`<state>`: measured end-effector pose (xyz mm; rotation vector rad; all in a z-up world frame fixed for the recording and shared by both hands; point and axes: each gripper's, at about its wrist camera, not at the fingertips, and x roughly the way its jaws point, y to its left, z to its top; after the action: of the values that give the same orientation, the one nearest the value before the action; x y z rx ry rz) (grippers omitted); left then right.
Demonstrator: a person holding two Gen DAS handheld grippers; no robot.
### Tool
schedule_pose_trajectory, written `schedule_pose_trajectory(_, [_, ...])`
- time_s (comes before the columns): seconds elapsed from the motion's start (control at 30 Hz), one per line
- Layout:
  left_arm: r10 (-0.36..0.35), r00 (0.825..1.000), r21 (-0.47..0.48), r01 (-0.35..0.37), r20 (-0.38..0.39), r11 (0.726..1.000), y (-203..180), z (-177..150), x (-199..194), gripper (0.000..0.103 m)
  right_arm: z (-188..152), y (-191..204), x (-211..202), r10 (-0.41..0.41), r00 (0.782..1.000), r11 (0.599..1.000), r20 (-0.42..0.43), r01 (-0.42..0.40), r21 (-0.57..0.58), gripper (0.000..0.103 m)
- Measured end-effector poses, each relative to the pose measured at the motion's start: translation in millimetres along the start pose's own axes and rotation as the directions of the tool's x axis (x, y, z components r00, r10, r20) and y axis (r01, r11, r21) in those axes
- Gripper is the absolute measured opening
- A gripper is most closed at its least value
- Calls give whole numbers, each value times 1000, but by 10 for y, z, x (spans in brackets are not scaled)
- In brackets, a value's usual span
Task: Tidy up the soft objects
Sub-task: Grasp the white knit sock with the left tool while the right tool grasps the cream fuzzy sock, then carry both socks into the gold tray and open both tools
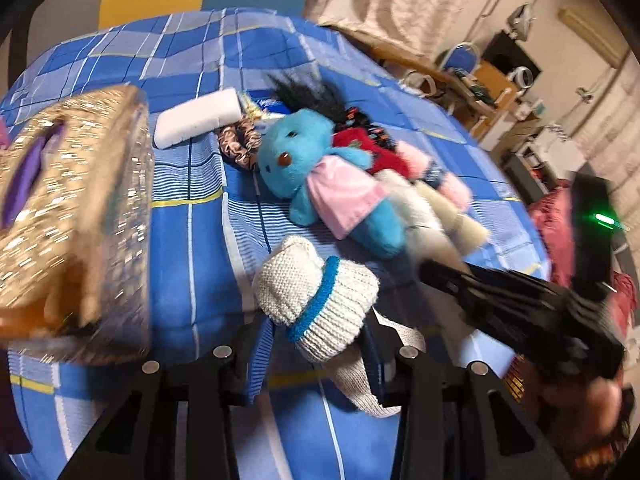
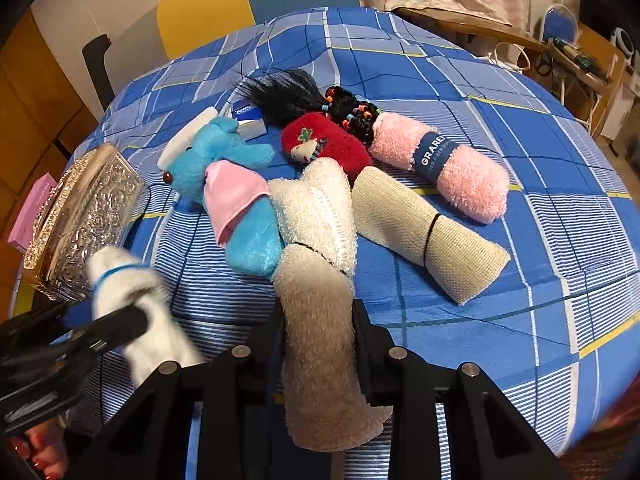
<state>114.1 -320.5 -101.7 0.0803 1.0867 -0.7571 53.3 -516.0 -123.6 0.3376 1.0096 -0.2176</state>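
A white knitted sock with a blue band (image 1: 316, 300) is caught between the black fingers of the left gripper (image 1: 316, 344), its ribbed cuff hanging below the pads, and in the right wrist view the same sock is seen blurred at lower left, pinched by that gripper (image 2: 120, 326). The right gripper (image 2: 318, 344) is clamped tight on a fuzzy beige-and-cream rolled towel (image 2: 320, 320), whose pale upper end is laid against the toys ahead. Everything is spread on a bed covered by a blue checked sheet with white and yellow lines (image 2: 520, 280). Just beyond the held towel, a bright blue plush animal in a pink cloth (image 2: 236, 200) is lying on its side, with a red fleecy pouch bearing a small picture (image 2: 324, 148) beside it. Behind the pouch, a tuft of black hair strung with coloured beads (image 2: 348, 110) is visible. A pink fluffy yarn skein with a dark blue label (image 2: 440, 164) is set to the right, and a beige woven cloth roll bound by a black band (image 2: 424, 232) is lying in front of it. At the left edge of the bed, an ornate gold and silver embossed box (image 2: 84, 220) is standing, near the sock. A white foam block (image 1: 196, 118) and a brown patterned scrunchie (image 1: 238, 144) are resting beyond the plush.
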Motion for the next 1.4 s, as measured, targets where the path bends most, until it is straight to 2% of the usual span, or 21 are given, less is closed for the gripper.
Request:
schedule_pose_trajectory(0.13, [-48, 998, 46, 47, 37, 998, 37, -178, -383, 40, -8, 7, -24, -4, 1000, 1000, 21, 3, 13, 30])
schedule_pose_trajectory(0.27, [-60, 996, 69, 55, 73, 996, 228, -287, -715, 40, -35, 0, -24, 15, 1000, 999, 24, -16, 44, 29])
schedule_pose_trajectory(0.43, [-64, 992, -5, 65, 108, 998, 737, -381, -1150, 40, -89, -18, -148, 27, 997, 994, 76, -36, 108, 28])
schedule_pose_trajectory(0.6, [-41, 990, -52, 49, 134, 997, 1223, -351, -1506, 41, -192, -21, -313, 37, 995, 979, 98, -56, 196, 27])
schedule_pose_trajectory(0.73, [23, 988, -83, -10, 154, 997, 1636, -341, -1713, 41, -255, 123, -525, 54, 990, 976, 132, -80, 201, 27])
schedule_pose_trajectory(0.83, [84, 986, -118, -67, 145, 991, 1994, -351, -1822, 41, -261, 333, -726, 96, 981, 975, 171, -128, 182, 27])
schedule_pose_trajectory(0.93, [143, 986, -168, -126, 89, 978, 2405, -324, -1837, 41, -222, 642, -921, 118, 971, 981, 207, -147, 128, 27])
schedule_pose_trajectory(1.17, [212, 977, -215, -205, 11, 955, 3228, -158, -1763, 42, -94, 1547, -1323, 238, 934, 970, 267, -242, -20, 27])
schedule_pose_trajectory(1.23, [235, 972, -213, -231, -10, 949, 3485, -104, -1719, 42, -85, 1856, -1417, 288, 920, 958, 266, -278, -77, 27])
schedule_pose_trajectory(1.4, [274, 959, -239, -283, -72, 929, 4003, -13, -1565, 42, -102, 2624, -1452, 408, 892, 908, 196, -373, -191, 27])
